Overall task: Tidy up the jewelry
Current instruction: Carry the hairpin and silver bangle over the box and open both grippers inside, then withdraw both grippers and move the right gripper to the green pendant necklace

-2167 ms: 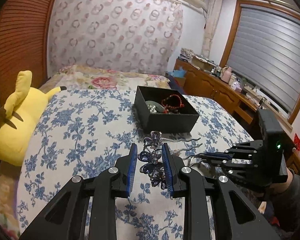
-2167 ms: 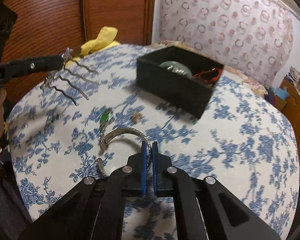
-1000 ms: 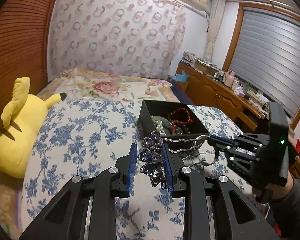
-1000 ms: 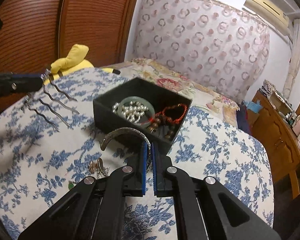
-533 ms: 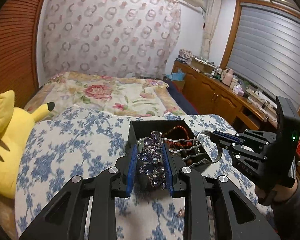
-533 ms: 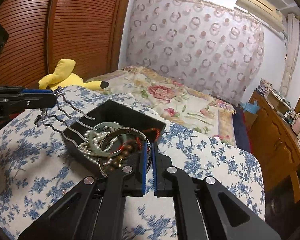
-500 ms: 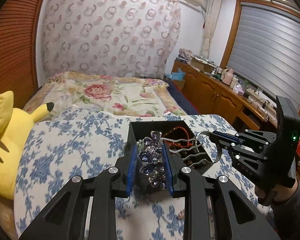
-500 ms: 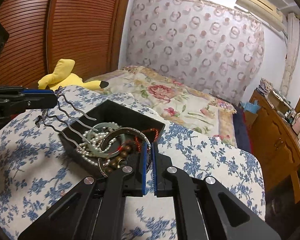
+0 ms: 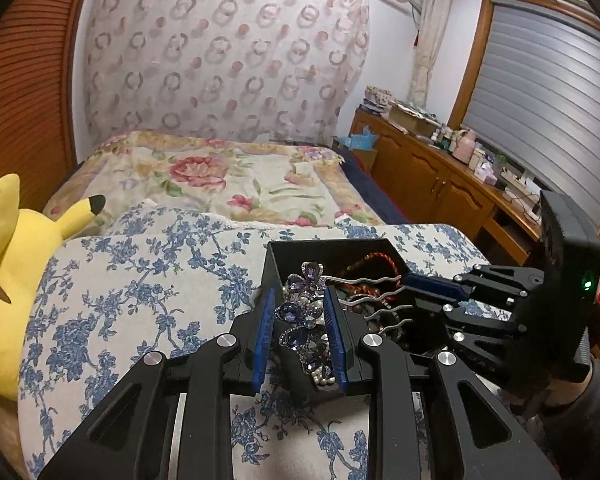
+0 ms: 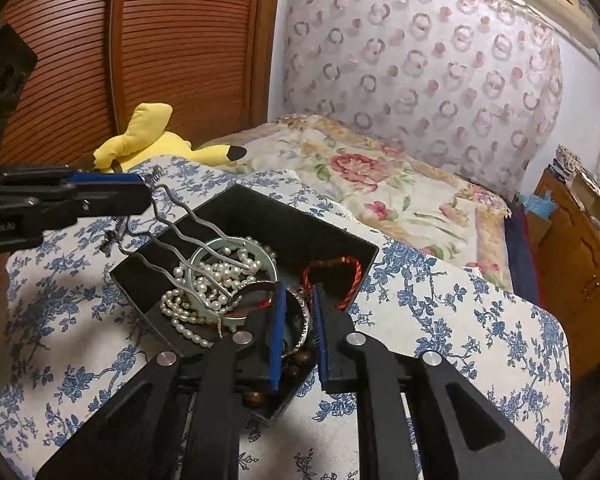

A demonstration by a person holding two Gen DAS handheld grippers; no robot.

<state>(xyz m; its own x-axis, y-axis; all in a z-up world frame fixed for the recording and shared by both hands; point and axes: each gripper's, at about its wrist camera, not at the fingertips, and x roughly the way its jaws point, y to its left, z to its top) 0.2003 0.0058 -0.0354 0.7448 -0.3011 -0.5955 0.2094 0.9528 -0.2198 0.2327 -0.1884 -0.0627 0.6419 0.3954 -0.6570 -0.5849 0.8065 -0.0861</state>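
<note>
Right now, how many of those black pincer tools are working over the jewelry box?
2. The left gripper clamps a purple flower hair comb above the black box; the right gripper hangs open over a silver bangle inside it.

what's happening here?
A person is putting jewelry into a black box with two handheld grippers. The left gripper has its jaws closed on a purple flower hair comb, with the wavy prongs reaching over the box. The right gripper is at the box with its jaws parted. A silver bangle sits between them, apparently released onto the pearls and beads inside.
</note>
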